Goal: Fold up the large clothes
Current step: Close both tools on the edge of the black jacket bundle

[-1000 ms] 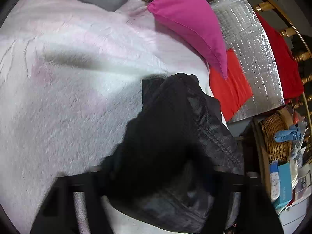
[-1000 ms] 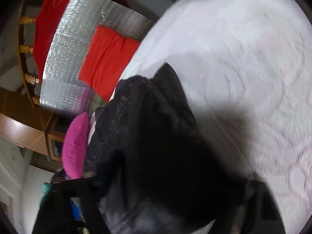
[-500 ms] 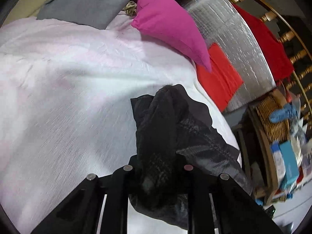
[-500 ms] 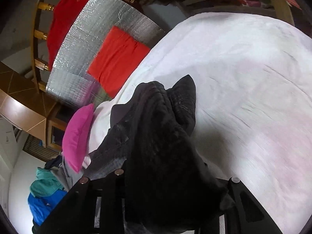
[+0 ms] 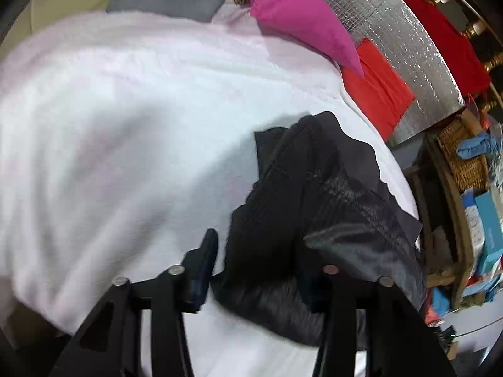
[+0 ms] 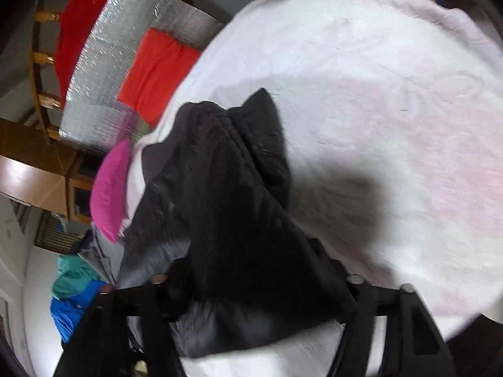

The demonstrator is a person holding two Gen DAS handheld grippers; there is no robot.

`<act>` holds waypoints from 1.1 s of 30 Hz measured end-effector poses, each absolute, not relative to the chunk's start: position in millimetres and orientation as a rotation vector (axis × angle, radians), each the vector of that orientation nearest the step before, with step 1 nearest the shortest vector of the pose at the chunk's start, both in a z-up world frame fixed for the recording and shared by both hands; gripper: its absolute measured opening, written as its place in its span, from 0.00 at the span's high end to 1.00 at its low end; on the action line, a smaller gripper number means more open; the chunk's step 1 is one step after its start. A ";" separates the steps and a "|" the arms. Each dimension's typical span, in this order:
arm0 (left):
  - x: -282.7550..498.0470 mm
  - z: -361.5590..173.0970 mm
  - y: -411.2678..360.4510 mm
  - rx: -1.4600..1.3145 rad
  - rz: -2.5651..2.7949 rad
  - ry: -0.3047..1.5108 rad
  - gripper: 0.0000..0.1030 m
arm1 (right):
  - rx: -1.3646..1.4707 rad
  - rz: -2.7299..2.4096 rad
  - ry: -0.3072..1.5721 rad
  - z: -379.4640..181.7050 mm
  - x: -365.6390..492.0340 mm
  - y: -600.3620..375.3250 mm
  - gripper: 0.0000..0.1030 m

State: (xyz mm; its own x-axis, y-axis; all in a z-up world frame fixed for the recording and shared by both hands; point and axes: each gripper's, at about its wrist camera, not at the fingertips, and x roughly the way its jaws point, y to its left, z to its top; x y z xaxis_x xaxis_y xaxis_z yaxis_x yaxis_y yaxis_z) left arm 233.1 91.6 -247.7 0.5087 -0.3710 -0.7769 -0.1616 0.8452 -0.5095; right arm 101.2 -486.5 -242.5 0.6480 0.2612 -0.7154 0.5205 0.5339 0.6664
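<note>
A big bed covered in a pale pinkish-white fuzzy blanket [image 5: 132,132] fills most of both views. A magenta pillow [image 5: 301,15] is propped at its far edge, next to a silver foil-like panel [image 5: 408,50] with red cloths [image 5: 374,91] draped over it. A wooden railing with turned spindles [image 6: 44,59] is seen behind that, and a wicker basket [image 5: 465,157] is tucked on shelving beside the bed, plus a heap of blue and teal clothes [image 6: 72,289]

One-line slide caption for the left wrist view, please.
Left gripper, jaws spread, straddles a bunched black garment on the white bedspread, magenta pillow behind.
</note>
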 end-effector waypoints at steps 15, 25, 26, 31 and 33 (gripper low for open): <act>325.1 -165.8 50.5 -0.351 -0.204 0.991 0.26 | 0.563 -0.215 0.875 -145.1 155.6 -512.1 0.24; 427.9 -244.6 1.3 -0.437 -0.231 1.203 0.26 | 0.438 -0.204 1.089 -211.9 309.6 -510.5 0.23; 430.4 -248.9 -3.6 -0.415 -0.225 1.211 0.26 | 0.447 -0.188 1.105 -218.5 316.1 -513.0 0.23; 436.1 -255.5 -14.4 -0.345 -0.236 1.190 0.29 | 0.474 -0.120 1.130 -233.4 330.7 -505.7 0.26; 436.3 -257.6 -17.7 -0.299 -0.211 1.186 0.49 | 0.313 -0.134 1.116 -228.7 333.5 -484.2 0.57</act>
